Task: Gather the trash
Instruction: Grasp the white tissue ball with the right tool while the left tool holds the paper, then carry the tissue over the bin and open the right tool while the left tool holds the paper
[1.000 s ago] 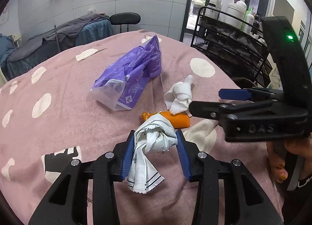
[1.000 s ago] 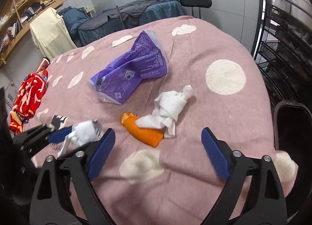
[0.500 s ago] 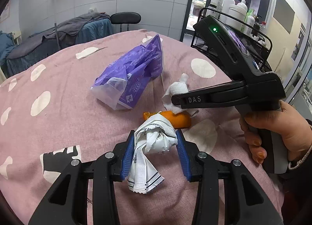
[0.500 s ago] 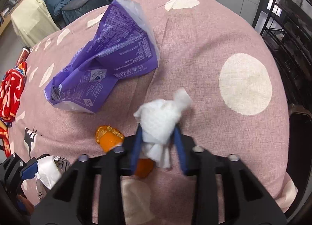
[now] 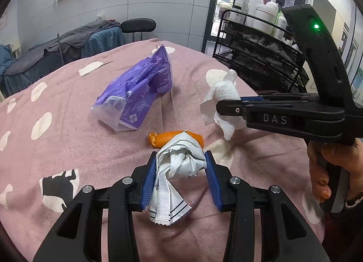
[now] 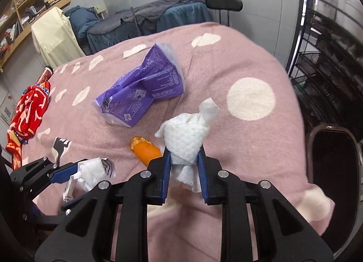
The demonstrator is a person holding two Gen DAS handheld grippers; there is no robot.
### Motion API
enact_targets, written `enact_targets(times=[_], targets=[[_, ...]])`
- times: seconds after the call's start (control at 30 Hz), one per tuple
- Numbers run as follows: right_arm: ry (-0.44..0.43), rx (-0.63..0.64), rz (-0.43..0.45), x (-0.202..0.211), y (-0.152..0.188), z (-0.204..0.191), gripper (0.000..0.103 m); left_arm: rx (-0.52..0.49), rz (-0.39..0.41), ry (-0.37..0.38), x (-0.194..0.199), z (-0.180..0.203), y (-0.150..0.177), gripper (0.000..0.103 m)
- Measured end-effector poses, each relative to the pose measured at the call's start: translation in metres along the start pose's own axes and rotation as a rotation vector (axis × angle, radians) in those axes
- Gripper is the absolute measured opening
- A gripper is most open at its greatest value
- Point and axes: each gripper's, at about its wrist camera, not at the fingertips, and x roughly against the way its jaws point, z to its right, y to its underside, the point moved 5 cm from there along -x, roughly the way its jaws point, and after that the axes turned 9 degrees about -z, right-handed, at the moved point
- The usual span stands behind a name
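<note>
Two clamped loads: left tool (image 5: 180,172) on crumpled wrapper (image 5: 179,162), right tool (image 6: 183,169) on tissue (image 6: 186,134), above the blanket's (image 6: 238,62) bare right edge.

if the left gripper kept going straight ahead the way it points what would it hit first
Probably the orange peel on the pink blanket, just past the wrapper the left gripper holds; depth is unclear.

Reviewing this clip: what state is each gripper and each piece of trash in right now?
left gripper: shut on white wrapper
right gripper: shut on tissue
white wrapper: crumpled, clamped, tail hanging
tissue: wadded, lifted off blanket
purple bag: crumpled, lying loose
orange peel: lying loose
</note>
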Motion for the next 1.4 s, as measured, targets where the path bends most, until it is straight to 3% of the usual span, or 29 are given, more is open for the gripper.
enact_targets(times=[0.47,0.8,1.13,1.4], targets=[[0.089,-0.136,0.156,0.078,0.051,0.079,0.023,-0.120,0.031,0.060,0.003,0.076,-0.010,0.041],[0.158,-0.279,0.194,0.104,0.092,0.146,0.023,-0.191,0.040,0.104,-0.003,0.125,-0.016,0.041],[0.261,-0.359,0.187,0.108,0.118,0.195,0.023,-0.242,0.036,0.141,-0.007,0.158,-0.016,0.041],[0.357,-0.388,0.110,0.072,0.128,0.235,0.023,-0.258,0.023,0.169,-0.011,0.171,-0.015,0.041]])
